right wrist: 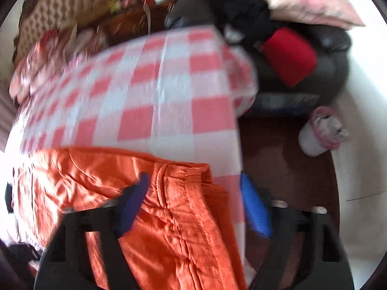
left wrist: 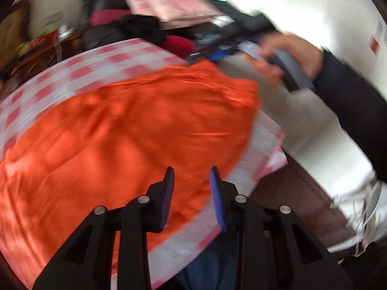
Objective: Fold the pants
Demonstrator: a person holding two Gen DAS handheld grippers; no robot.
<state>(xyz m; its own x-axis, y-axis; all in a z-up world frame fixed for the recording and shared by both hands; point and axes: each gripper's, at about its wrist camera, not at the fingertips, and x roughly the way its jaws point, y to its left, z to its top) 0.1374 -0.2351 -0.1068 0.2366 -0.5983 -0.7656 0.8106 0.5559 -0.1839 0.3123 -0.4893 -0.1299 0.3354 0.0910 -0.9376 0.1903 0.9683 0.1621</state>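
Left wrist view. Nearest you, your left claw (left wrist: 192, 176) shows two black arms tipped with ribbed blue pads (left wrist: 216, 198). The pads stand a narrow gap apart with nothing pinched between them; whether the tips touch the cloth below cannot be told through the blur. Under and beyond them lie the orange pants (left wrist: 125, 125), a soft, lightly creased fabric with a faint sheen, spread broad and flat. They rest on a red-and-white checked cover (left wrist: 101, 58), smooth and thin, whose edge hangs off at the right. Farther right, your right hand (left wrist: 287, 58) in a dark sleeve (left wrist: 350, 101) grips the grey handle of the other tool. At the back sits a heap of dark clothes (left wrist: 142, 27) beside a pink pillow (left wrist: 167, 0).

Right wrist view. Your right claw (right wrist: 193, 183) straddles the gathered, ribbed waistband (right wrist: 169, 181) of the pants (right wrist: 101, 181). The left pad (right wrist: 135, 200) lies at the cloth and the right pad (right wrist: 254, 207) stands off over the cover's (right wrist: 169, 84) edge; the gap looks wide here and the fabric is not pinched. No cloth is lifted. The pants lie along the near edge of the cover, the waistband toward the right corner. Beyond, to the right, a dark wooden floor (right wrist: 278, 149) holds a white cup-like container (right wrist: 314, 140). A red cushion (right wrist: 290, 55) rests on a black leather seat (right wrist: 333, 65) farther back.
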